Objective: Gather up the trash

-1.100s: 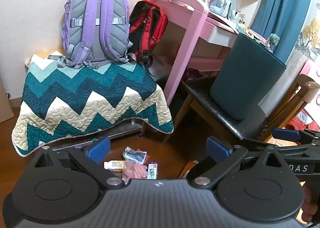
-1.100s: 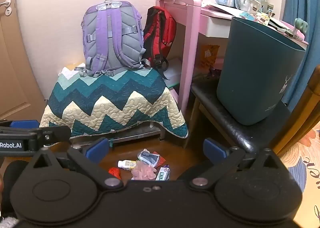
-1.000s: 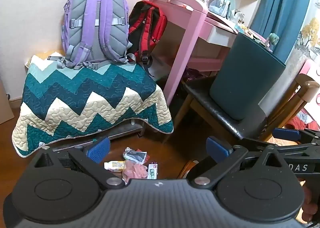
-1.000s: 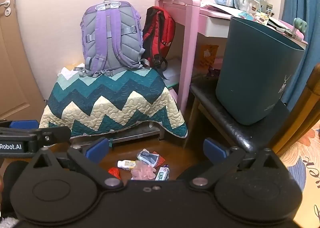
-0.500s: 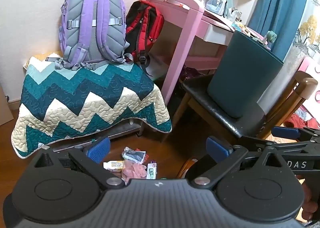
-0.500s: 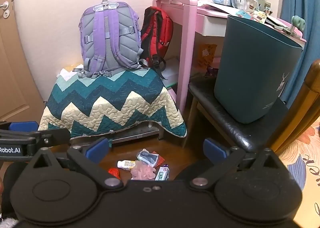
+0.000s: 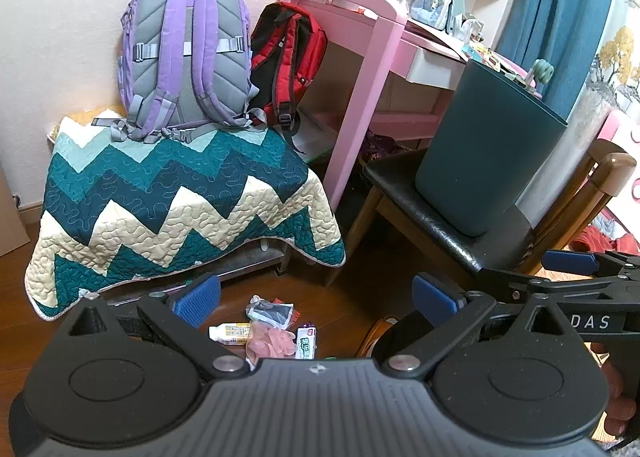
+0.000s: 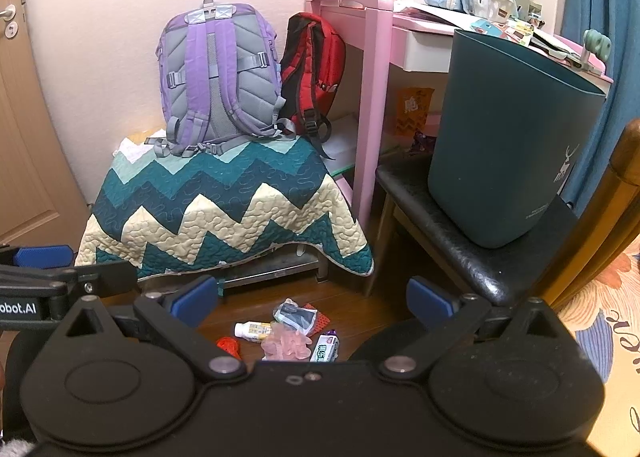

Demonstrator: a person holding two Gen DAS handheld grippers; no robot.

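Both tools are held above a dark wooden floor (image 7: 360, 297), side by side. The left tool (image 7: 316, 297) is seen with its blue-padded fingers spread wide and nothing between them; the right tool (image 8: 312, 297) is likewise released and empty.

A small heap of trash lies on the floor, near the hanging edge of a teal-and-cream zigzag quilt (image 7: 180, 197). In it can be made out a small white plastic bottle (image 8: 252, 329), a crumpled pink plastic glove (image 8: 286, 345), a clear packet with a dark insert (image 8: 295, 315), a white wrapper with green print (image 8: 328, 347) and a red mesh scrap (image 8: 229, 345). The pieces lie close together, some touching.

A dark teal plastic waste bin (image 8: 508, 145) stands upright on the black padded seat of a wooden chair (image 8: 440, 225), well apart from the heap. A purple-and-grey backpack (image 7: 186, 53) is propped on the quilt, with a red-and-black backpack (image 7: 290, 57) just beside it, next to a pink bench (image 7: 360, 69).
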